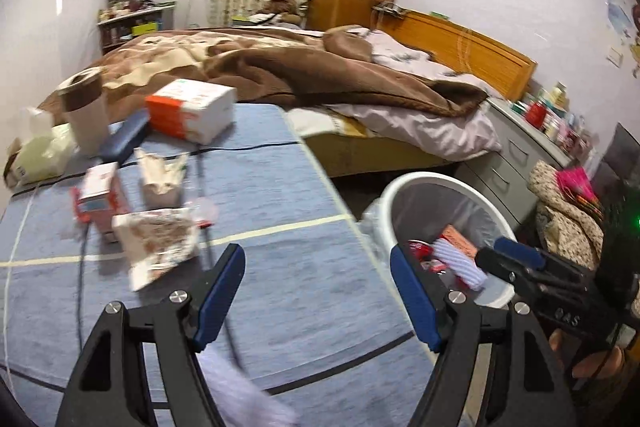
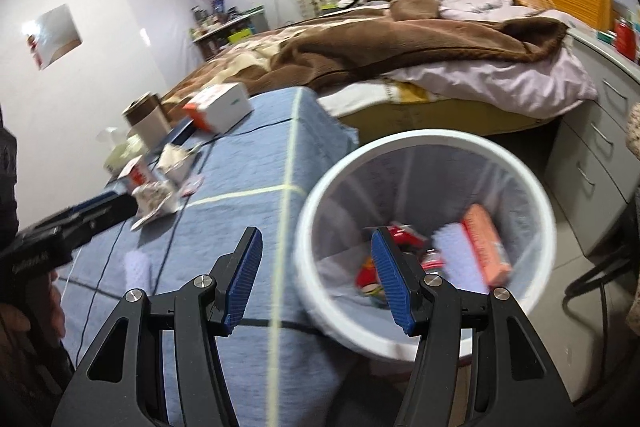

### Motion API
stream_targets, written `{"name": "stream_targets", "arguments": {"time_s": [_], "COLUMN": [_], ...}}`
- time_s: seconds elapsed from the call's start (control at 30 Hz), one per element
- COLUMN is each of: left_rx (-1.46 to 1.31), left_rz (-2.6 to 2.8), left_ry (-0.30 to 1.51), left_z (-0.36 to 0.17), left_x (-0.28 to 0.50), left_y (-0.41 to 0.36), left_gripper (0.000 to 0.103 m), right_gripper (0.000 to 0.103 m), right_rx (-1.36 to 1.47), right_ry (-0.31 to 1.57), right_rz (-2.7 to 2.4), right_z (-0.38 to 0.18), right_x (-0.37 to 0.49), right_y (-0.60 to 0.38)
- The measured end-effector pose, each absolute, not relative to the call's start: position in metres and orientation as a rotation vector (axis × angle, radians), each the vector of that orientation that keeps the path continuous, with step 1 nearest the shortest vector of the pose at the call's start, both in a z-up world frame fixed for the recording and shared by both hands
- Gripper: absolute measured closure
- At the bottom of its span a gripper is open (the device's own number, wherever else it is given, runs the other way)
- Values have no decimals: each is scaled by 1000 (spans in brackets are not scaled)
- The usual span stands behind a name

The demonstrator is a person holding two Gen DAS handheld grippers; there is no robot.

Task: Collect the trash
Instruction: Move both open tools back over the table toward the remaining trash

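Left wrist view: the left gripper (image 1: 318, 291) is seen with jaws spread and nothing between them; the right gripper (image 2: 316, 275) is likewise held apart and empty. Remaining trash, a crumpled wrapper (image 1: 158, 247) and torn carton (image 1: 162, 177), lies on the blue-covered table (image 1: 300, 267) beside the white bin (image 2: 440, 143). A trailing black cable (image 1: 82, 267) near the wrapper could be snagged during pickup.
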State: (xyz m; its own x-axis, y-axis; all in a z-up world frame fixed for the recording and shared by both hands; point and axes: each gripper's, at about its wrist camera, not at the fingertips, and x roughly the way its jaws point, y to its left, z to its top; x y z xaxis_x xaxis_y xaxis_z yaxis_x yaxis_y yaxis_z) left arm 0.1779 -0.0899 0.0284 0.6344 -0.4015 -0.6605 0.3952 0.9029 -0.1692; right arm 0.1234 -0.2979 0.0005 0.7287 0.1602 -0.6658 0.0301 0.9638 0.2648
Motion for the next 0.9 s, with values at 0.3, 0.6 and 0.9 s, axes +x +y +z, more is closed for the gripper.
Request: {"name": "stream_targets", "arguments": {"time_s": [0.3, 0.6, 0.9], "left_rx": [-69, -88, -120], "left_rz": [-339, -243, -177], "left_ry": [746, 749, 781], "left_z": [26, 19, -1], "left_x": [189, 200, 219], "left_y": [-17, 40, 86], "left_gripper": [26, 26, 25], "right_gripper": [45, 45, 44], "right_rx": [239, 185, 116], "right_ry": [785, 831, 890], "right_rz": [192, 311, 453], "right_z": [-8, -15, -30], "right_x": [130, 139, 139], "right_y": [-243, -193, -143]}}
